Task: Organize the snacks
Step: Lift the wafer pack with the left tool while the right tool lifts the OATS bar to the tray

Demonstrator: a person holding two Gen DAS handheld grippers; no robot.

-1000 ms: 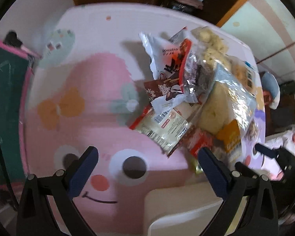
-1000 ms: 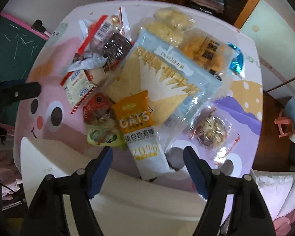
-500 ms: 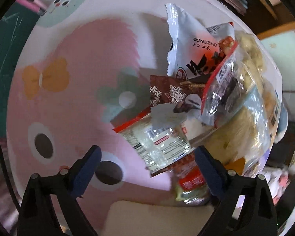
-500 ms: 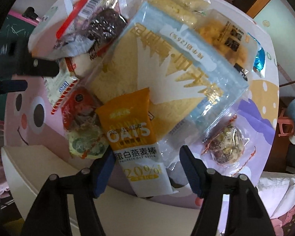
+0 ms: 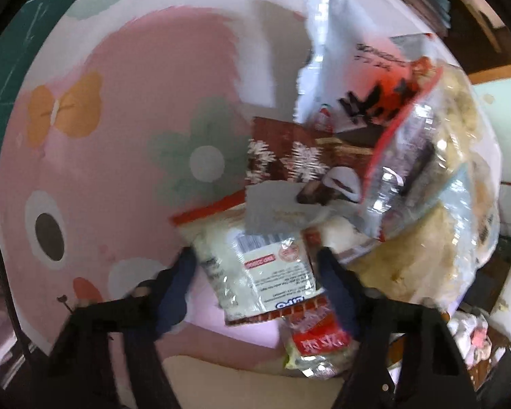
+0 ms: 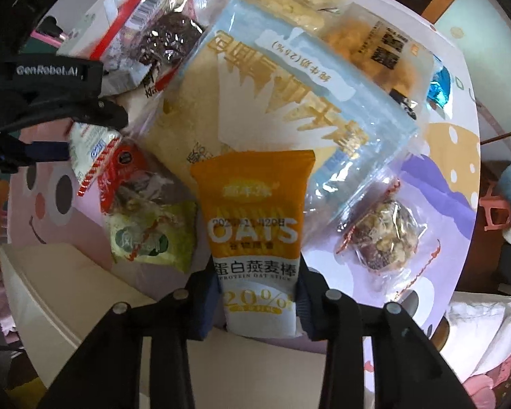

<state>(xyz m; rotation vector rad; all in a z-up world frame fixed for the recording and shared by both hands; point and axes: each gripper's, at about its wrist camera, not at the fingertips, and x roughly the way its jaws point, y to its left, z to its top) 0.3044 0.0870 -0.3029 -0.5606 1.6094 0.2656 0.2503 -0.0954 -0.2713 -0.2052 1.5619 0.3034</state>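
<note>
A pile of snack packets lies on a round cartoon-print table (image 5: 126,109). My left gripper (image 5: 255,272) has its fingers on both sides of a clear white packet with red edges (image 5: 262,266), touching it; the view is blurred. My right gripper (image 6: 257,296) is closed on the lower end of an orange and white OATS bar packet (image 6: 255,235). The left gripper shows in the right wrist view (image 6: 51,136) at the left, at the white packet (image 6: 92,150).
A big blue and white bread bag (image 6: 289,95) lies behind the OATS bar. A red and green packet (image 6: 143,218) lies to its left, a nut ball packet (image 6: 385,235) to its right. A brown snowflake packet (image 5: 289,160) and a white bag (image 5: 351,78) are at the pile's left. A cream box edge (image 6: 85,293) is near.
Both grippers moved forward into the pile and narrowed. The left one closed around the white red-edged packet, the right one around the OATS bar.
</note>
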